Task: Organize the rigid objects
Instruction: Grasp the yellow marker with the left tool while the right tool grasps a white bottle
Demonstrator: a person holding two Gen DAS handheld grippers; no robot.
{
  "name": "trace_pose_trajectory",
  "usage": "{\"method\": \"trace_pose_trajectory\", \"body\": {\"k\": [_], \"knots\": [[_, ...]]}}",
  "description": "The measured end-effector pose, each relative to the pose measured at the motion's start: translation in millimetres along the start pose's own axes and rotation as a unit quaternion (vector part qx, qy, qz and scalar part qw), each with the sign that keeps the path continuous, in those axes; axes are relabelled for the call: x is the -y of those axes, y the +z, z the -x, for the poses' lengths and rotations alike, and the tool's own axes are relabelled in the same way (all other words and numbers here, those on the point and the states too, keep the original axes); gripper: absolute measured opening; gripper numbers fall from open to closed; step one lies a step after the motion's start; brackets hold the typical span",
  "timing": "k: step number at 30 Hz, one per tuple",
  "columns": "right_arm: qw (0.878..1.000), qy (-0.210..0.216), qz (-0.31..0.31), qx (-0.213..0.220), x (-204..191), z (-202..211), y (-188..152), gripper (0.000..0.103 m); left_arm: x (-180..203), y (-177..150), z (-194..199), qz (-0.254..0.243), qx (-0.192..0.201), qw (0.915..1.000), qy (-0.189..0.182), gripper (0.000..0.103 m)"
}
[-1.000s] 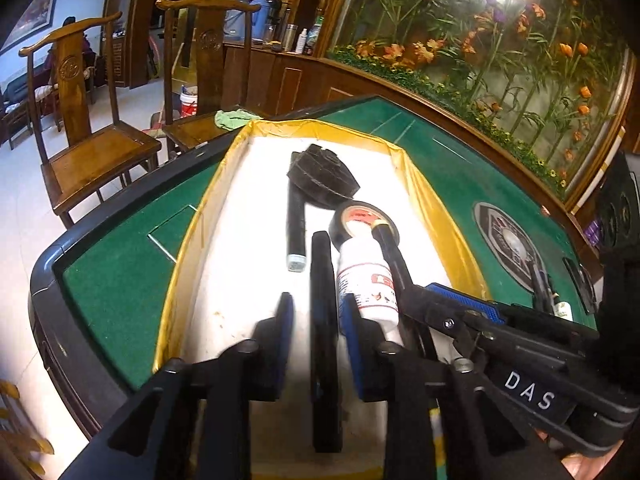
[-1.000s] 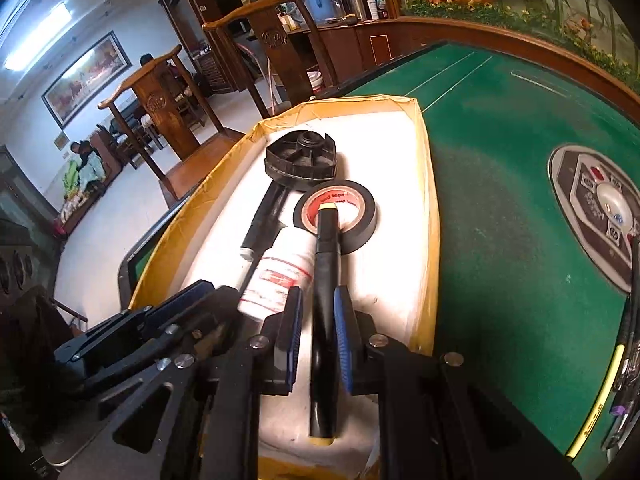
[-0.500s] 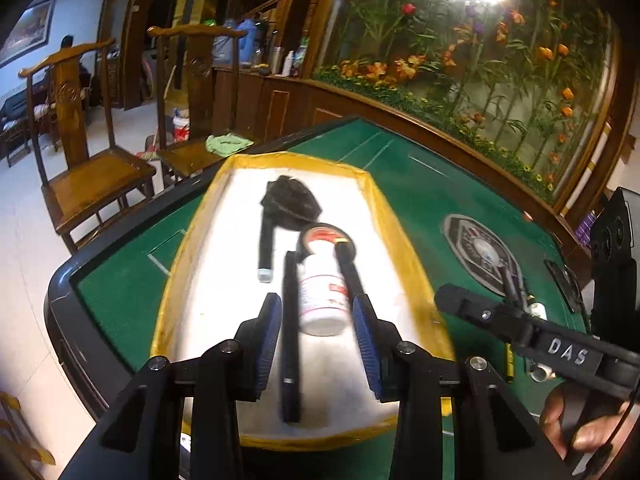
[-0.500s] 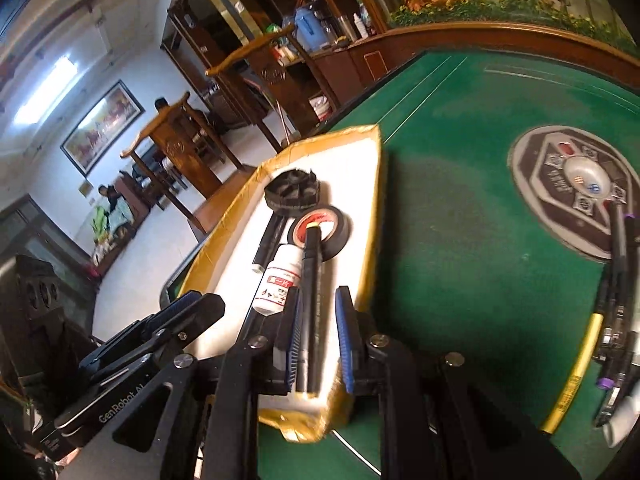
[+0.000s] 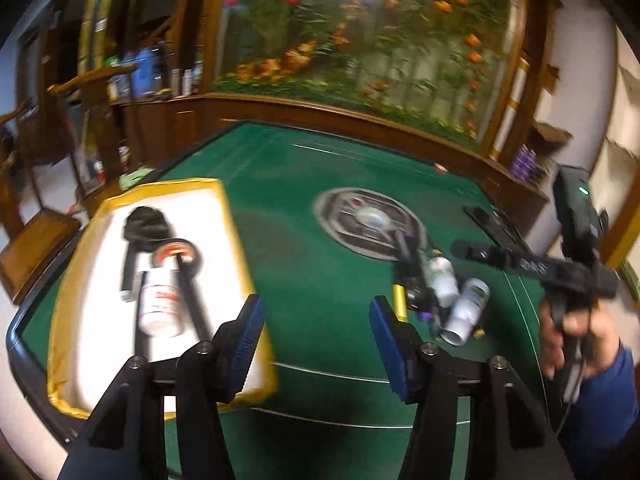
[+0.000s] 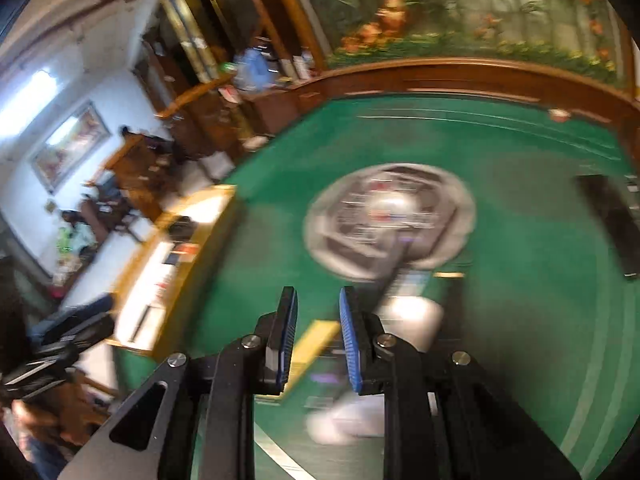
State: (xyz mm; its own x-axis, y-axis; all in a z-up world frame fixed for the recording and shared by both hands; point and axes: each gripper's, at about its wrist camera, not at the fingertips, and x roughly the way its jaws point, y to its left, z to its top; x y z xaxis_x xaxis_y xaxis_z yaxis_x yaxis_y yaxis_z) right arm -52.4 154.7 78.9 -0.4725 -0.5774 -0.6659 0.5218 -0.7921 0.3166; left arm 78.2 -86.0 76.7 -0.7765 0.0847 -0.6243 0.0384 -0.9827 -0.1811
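A white tray with a yellow rim (image 5: pixel 236 240) lies at the table's left and holds a black knob (image 5: pixel 146 224), a tape roll (image 5: pixel 178 254), a white bottle (image 5: pixel 160 300) and black pens (image 5: pixel 196 304). My left gripper (image 5: pixel 316 332) hangs over the green felt to the right of the tray, its jaws opening with nothing between them. My right gripper (image 6: pixel 318 320) hovers above a loose pile with a yellow pen (image 6: pixel 312 340) and white bottles (image 6: pixel 408 316). Its jaws are opening from a narrow gap and hold nothing. This view is blurred.
A round grey disc (image 5: pixel 368 224) is set into the middle of the felt. A black flat object (image 6: pixel 612 220) lies at the far right. A hand with a blue sleeve (image 5: pixel 592 360) holds the right gripper's handle. A wooden ledge and a chair (image 5: pixel 36 240) border the table.
Both grippers let go of the black pens in the tray and swung right, away from it, toward the pile. The left jaws spread much wider.
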Motion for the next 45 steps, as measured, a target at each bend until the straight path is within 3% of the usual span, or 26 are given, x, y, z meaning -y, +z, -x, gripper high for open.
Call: {"method": "trace_pose_trajectory", "body": {"k": [3,5,11,14,17,24,29,36,37,38,39,40,42,45], "knots": [[0.999,0.038,-0.014,-0.031,27,-9,-3,0.023,17,-4,-13,-0.010,-0.018,0.9997,-0.015,0.058],[0.998,0.041,-0.010,-0.051,29,-13,-9,0.023,23,-8,-21,-0.012,-0.031,0.9992,-0.019,0.058],[0.988,0.078,0.078,-0.112,2,18,-51,0.025,34,-11,-32,-0.020,-0.049,0.9982,-0.027,0.058],[0.982,0.097,0.119,-0.112,-9,32,-69,0.032,38,-9,-42,-0.014,-0.059,0.9975,-0.036,0.058],[0.979,0.077,0.158,-0.101,-19,32,-73,0.041,44,-10,-48,-0.018,-0.068,0.9968,-0.037,0.058],[0.979,0.026,0.177,-0.100,-19,32,-77,0.041,54,-11,-55,-0.032,-0.078,0.9958,-0.036,0.058],[0.981,0.011,0.158,-0.109,-2,18,-77,0.041,60,-14,-66,-0.041,-0.090,0.9944,-0.036,0.058],[0.983,0.023,0.129,-0.128,7,3,-83,0.033,68,-12,-98,-0.056,-0.123,0.9902,-0.035,0.058],[0.984,0.024,0.126,-0.127,8,3,-83,0.033,70,-11,-102,-0.061,-0.126,0.9895,-0.035,0.057],[0.984,0.026,0.124,-0.126,9,3,-83,0.033,71,-11,-105,-0.069,-0.126,0.9891,-0.031,0.047],[0.984,0.030,0.120,-0.126,11,3,-83,0.033,74,-10,-110,-0.078,-0.132,0.9879,-0.025,0.030],[0.985,0.033,0.116,-0.125,12,3,-82,0.033,76,-10,-116,-0.084,-0.142,0.9860,-0.023,0.023],[0.985,0.042,0.110,-0.127,14,1,-82,0.033,80,-9,-127,-0.094,-0.154,0.9832,-0.029,0.020],[0.985,0.047,0.109,-0.126,15,1,-82,0.033,88,-6,-133,-0.114,-0.150,0.9821,-0.010,0.020]]}}
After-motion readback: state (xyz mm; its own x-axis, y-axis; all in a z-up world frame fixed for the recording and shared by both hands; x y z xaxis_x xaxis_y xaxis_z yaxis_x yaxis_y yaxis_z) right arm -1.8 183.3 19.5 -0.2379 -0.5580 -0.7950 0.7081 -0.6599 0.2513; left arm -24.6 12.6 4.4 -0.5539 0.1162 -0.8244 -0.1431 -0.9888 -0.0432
